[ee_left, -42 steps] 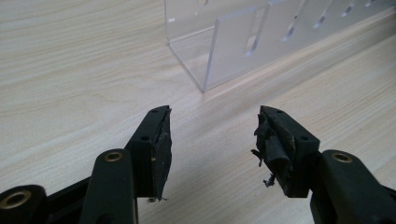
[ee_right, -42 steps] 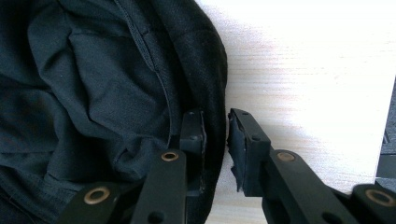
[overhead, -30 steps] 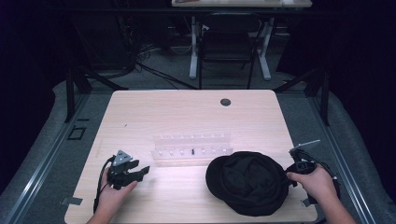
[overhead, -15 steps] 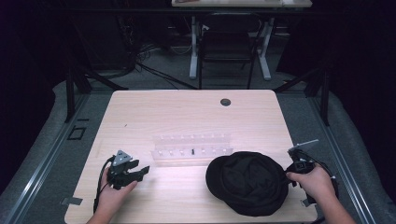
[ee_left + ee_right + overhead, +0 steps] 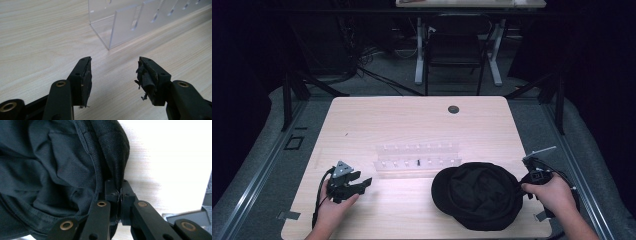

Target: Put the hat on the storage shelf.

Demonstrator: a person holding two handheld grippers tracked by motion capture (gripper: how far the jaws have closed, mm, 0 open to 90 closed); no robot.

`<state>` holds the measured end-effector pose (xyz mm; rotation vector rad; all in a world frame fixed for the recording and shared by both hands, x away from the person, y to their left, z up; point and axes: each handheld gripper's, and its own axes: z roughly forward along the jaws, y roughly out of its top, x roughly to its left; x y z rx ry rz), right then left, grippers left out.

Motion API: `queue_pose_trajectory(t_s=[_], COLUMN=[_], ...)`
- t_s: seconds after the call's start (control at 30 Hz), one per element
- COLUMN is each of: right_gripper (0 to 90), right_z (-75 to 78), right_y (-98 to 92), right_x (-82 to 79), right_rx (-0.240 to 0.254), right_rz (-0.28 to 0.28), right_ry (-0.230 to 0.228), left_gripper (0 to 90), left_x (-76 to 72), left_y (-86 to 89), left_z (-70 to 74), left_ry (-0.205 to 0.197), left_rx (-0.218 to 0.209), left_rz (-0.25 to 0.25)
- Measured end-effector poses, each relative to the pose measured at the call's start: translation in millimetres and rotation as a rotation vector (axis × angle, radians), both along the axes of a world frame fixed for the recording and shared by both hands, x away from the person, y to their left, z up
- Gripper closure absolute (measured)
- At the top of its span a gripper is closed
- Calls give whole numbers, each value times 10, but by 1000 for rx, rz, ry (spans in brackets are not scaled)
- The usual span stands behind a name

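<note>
light wooden table (image 5: 412, 120) carrying everything, bare across its far half apart from a small dark round fitting (image 5: 453, 109) near the far edge. largest thing on it: a black cap (image 5: 479, 195), lying upside down at the near right with its hollow facing up, lining and stitched seam plain in the right gripper view (image 5: 55, 165). probably turned that way so the rim stands free of the wood and can be pinched. next in size, a clear acrylic rack (image 5: 418, 156) with slots, standing mid-table, just far-left of the cap and apart from it; corner and slotted walls seen close in the left gripper view (image 5: 125, 22).

right gripper (image 5: 532, 176) at the cap's right rim, jaws closed tight on the fabric edge (image 5: 119, 192), one on each side of the rim, a firm hold that looks meant for lifting or dragging the cap, most likely toward the rack. left gripper (image 5: 362, 184) low over the table at the near left, pointed toward the rack's near left corner, jaws spread wide with nothing between them (image 5: 113, 75), only bare wood; seemingly parked ready to steady the rack or take a second hold. worn, frayed pads (image 5: 146, 80) on its jaws.
</note>
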<state>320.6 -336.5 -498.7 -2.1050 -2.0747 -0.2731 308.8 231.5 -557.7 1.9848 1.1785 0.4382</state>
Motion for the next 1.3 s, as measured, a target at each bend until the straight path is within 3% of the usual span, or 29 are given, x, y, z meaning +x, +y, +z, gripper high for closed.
queue_pose_trajectory(t_s=[0.2, 0.27, 0.3, 0.33, 0.37, 0.4, 0.57, 0.83, 1.03, 1.17, 1.2, 1.23, 1.3], right_gripper=[877, 877, 877, 877, 877, 877, 877, 877, 878, 878, 878, 878, 878], right_z=[183, 271, 281, 336, 349, 398, 547, 710, 846, 943, 975, 978, 1033], right_y=[53, 59, 76, 79, 110, 108, 158, 238, 224, 237, 231, 268, 289], right_x=[-18, -11, -27, -20, -34, -29, -39, -65, -71, -75, -67, -77, -71], right_rx=[0, -19, 4, -10, 5, -13, -5, 1, 59, 46, 41, 43, 25], right_rz=[-11, 18, -15, 7, -26, -2, 36, 38, 25, 33, 58, 19, 31], right_ry=[-45, -35, -72, -55, -84, -73, -73, -96, -100, -101, -88, -114, -104], left_gripper=[454, 454, 454, 454, 454, 454, 454, 454, 454, 454, 454, 454, 454], left_x=[-1, -2, -3, -3, -3, -3, -2, -4, -5, -5, -6, -6, -6], left_y=[0, 1, 1, 1, 1, 1, 1, 3, -1, -1, -2, -2, -3], left_z=[0, 1, 1, 1, 2, 2, 1, 3, 2, 1, 1, 2, 2], left_ry=[-1, -1, -1, -1, -1, -1, -2, -2, -1, -1, -1, -1, -1], left_rx=[-1, -1, -1, -1, -1, -2, -1, -1, -4, -2, -2, -2, -1], left_rz=[1, 1, 0, 0, 1, 1, 1, 1, 2, 1, 1, 1, 1])
